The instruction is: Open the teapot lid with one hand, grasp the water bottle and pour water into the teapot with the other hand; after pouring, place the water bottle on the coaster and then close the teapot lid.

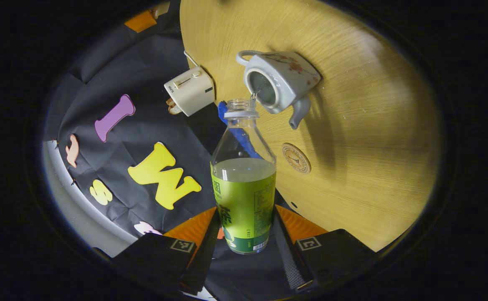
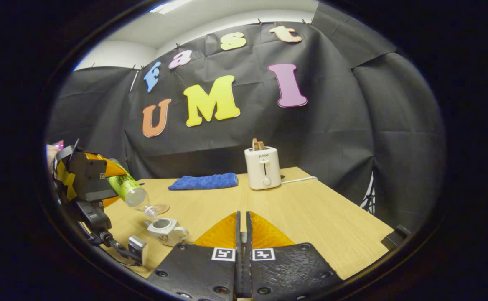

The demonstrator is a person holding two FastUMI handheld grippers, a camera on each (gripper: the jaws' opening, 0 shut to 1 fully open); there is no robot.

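Note:
A clear water bottle (image 1: 244, 184) with a green label is uncapped, and my left gripper (image 1: 246, 228) is shut on its lower body. It is tipped, its mouth at the rim of the white teapot (image 1: 279, 81), and a thin trickle of water falls in. The teapot stands on the wooden table with its top open and no lid on it. A round coaster (image 1: 296, 158) lies just beside the teapot. In the right gripper view the tilted bottle (image 2: 127, 188) hangs over the teapot (image 2: 166, 230) at far left. My right gripper (image 2: 242, 228) is shut, fingers pressed together above the table.
A white toaster (image 2: 263, 167) with toast in it stands at the back of the wooden table (image 2: 319, 209), its cord running right. A folded blue cloth (image 2: 204, 182) lies to its left. A person's hand (image 2: 52, 152) holds the left gripper.

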